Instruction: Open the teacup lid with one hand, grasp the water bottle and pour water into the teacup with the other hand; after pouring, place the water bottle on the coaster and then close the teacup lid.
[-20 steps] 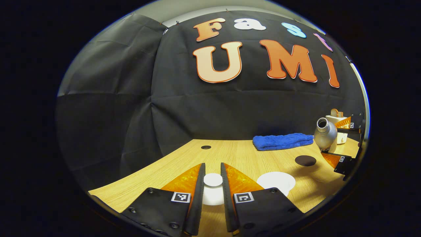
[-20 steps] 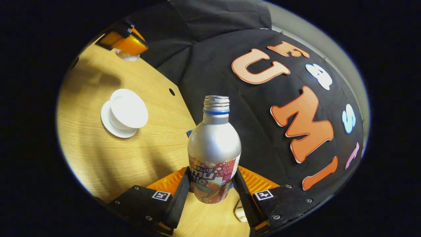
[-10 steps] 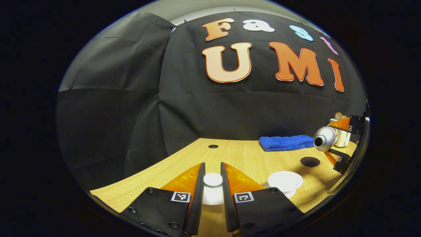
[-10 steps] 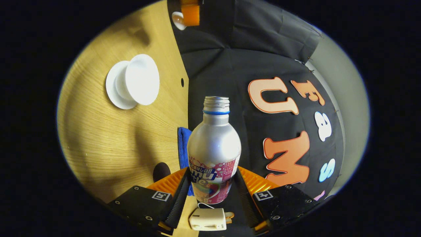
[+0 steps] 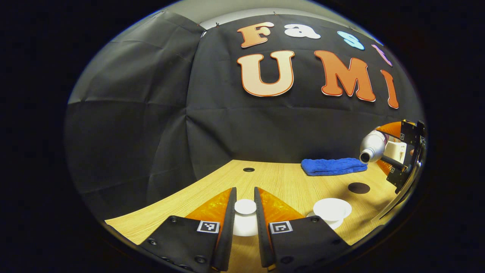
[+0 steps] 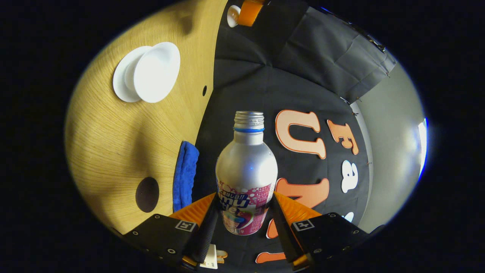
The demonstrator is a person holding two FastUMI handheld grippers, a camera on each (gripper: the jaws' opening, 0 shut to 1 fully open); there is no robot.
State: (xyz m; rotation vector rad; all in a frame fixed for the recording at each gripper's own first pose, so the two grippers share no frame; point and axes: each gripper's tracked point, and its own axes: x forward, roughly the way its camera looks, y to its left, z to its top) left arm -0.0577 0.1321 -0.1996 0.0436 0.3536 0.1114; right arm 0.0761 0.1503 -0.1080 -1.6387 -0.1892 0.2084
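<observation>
Since a second ago you have tipped the water bottle (image 6: pixel 246 170) much more, so in the left gripper view it now lies almost flat at the right edge, with its open mouth pointing down and to the left. Your left gripper (image 5: pixel 244 216) has stayed put.

In the right gripper view, the right gripper (image 6: pixel 244 220) sits at the bottom middle. Its jaws are clenched on the label part of the water bottle, one on each side. The bottle has no cap on.

In the left gripper view, the left gripper's jaws are clenched on the knob of the white lid (image 5: pixel 245 218) at the bottom middle, held above the table (image 5: pixel 280 178). The right gripper (image 5: pixel 398 151) shows far off at the right edge.

The white teacup (image 5: pixel 332 209) stands open on its saucer (image 6: pixel 120 81), low and to the right in the left gripper view and in the upper left of the right gripper view. The bottle's mouth is above and to the right of the cup, well apart from it.

The dark round coaster (image 5: pixel 359 187) lies on the table past the cup, with nothing on it. A folded blue towel (image 5: pixel 333 166) lies behind the coaster, near the black wall.
</observation>
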